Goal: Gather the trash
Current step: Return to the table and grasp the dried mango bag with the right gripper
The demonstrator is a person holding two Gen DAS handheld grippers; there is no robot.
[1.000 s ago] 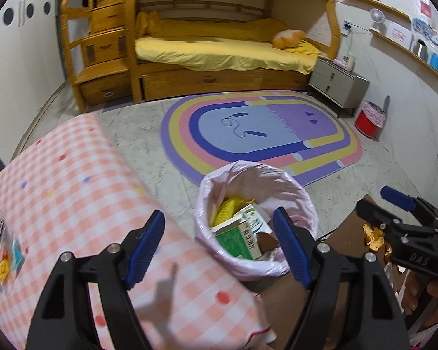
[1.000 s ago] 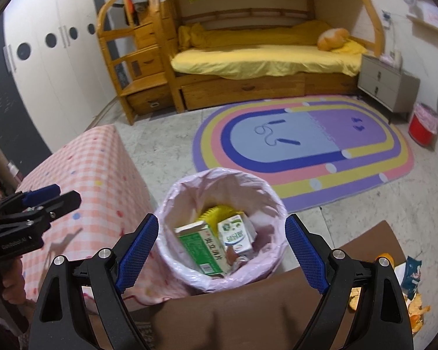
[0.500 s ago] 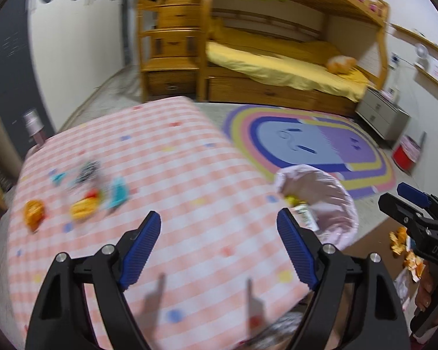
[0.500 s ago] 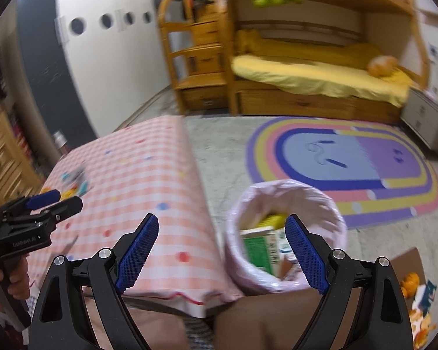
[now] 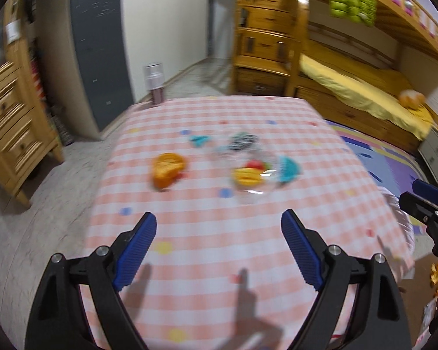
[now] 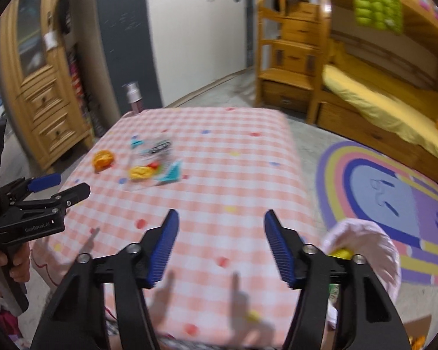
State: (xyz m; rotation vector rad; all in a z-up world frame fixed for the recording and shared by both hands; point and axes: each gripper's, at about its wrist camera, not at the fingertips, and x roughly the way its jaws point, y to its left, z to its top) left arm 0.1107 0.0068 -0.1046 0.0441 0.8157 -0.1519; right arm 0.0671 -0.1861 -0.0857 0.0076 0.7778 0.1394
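We have swung away from pink-lined bin (image 6: 362,239), both views now on checked table (image 5: 248,233); drop looks done, next pickup ahead. Left gripper (image 5: 219,250) empty, jaws wide, just opening further. Right gripper (image 6: 220,245) empty, jaws apart, just closing partway, nothing between. Trash lies mid-table: orange piece (image 5: 168,169), clear wrapper with yellow and red print (image 5: 248,175), teal scraps (image 5: 289,169), blurred. Near half of cloth bare, open room for approach; bin just beside table's right edge, more scraps on floor past it
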